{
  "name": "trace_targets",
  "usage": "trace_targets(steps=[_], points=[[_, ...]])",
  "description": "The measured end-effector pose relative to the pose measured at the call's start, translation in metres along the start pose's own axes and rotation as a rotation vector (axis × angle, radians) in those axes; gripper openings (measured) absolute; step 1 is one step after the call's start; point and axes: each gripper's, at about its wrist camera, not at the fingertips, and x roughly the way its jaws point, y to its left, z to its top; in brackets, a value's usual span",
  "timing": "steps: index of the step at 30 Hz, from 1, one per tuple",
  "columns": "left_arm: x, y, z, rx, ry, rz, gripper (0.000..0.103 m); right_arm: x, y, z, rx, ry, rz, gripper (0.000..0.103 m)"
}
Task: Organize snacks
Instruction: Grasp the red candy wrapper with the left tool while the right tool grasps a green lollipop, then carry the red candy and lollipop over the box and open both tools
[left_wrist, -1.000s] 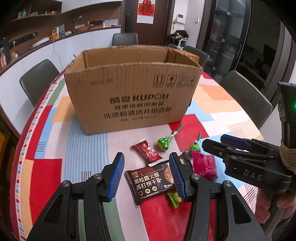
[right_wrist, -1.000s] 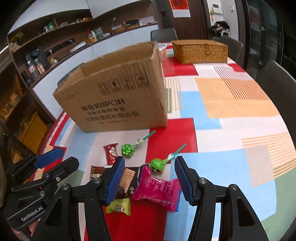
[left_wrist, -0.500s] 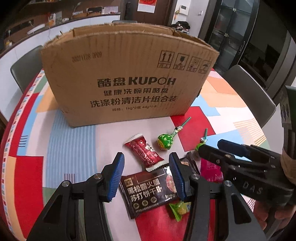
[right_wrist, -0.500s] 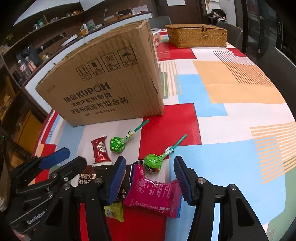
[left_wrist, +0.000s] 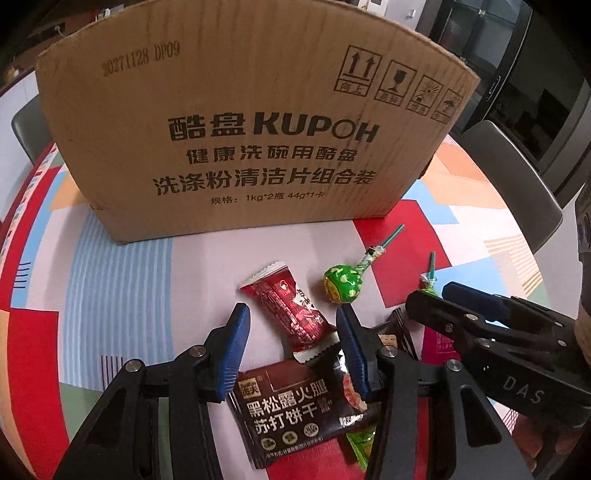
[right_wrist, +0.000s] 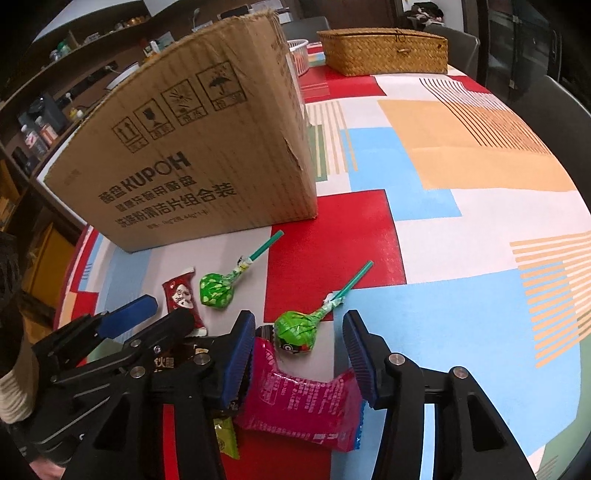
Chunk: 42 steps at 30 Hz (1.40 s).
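Observation:
A cardboard KUPOH box (left_wrist: 240, 122) stands on the table, also in the right wrist view (right_wrist: 199, 155). Snacks lie in front of it. My left gripper (left_wrist: 291, 328) is open and low over a red candy wrapper (left_wrist: 288, 310) and a dark cracker packet (left_wrist: 295, 402). My right gripper (right_wrist: 299, 339) is open around a green lollipop (right_wrist: 297, 330) and a pink snack pack (right_wrist: 306, 406). A second green lollipop (right_wrist: 216, 290) lies to the left, also in the left wrist view (left_wrist: 343, 284). A small green candy (right_wrist: 225, 437) sits partly under the packets.
A woven basket (right_wrist: 384, 51) and a white container (right_wrist: 299, 55) stand at the far end of the table. The colourful tablecloth (right_wrist: 461, 184) spreads to the right. Grey chairs (left_wrist: 509, 184) ring the table.
Both grippers have moved forward and down toward the snacks. The left one now straddles the red candy wrapper, the right one the lollipop and pink pack. Both stay open.

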Motion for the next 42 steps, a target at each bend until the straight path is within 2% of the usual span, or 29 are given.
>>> trace_targets(steps=[11, 17, 18, 20, 22, 30, 42], points=[[0.013, 0.002, 0.009, -0.002, 0.017, 0.021, 0.034, 0.012, 0.0, 0.003, 0.007, 0.024, -0.004, 0.047], [0.014, 0.003, 0.011, -0.002, 0.02, 0.036, 0.031, 0.013, 0.002, 0.003, -0.009, 0.03, -0.021, 0.044], [0.014, 0.003, 0.011, 0.0, 0.021, 0.04, 0.028, 0.013, 0.002, 0.003, -0.009, 0.029, -0.023, 0.043], [0.016, 0.002, 0.013, 0.005, 0.025, 0.054, 0.023, 0.014, 0.004, 0.003, -0.016, 0.028, -0.038, 0.034], [0.016, 0.001, 0.014, 0.006, 0.028, 0.051, 0.022, 0.014, 0.002, 0.003, -0.012, 0.025, -0.054, 0.027], [0.005, 0.002, 0.015, 0.004, 0.005, 0.045, 0.022, 0.011, -0.002, 0.003, 0.01, 0.023, -0.041, 0.027], [-0.053, 0.002, 0.003, 0.018, -0.09, 0.034, 0.022, -0.018, 0.006, 0.004, -0.017, -0.053, -0.037, 0.027]])
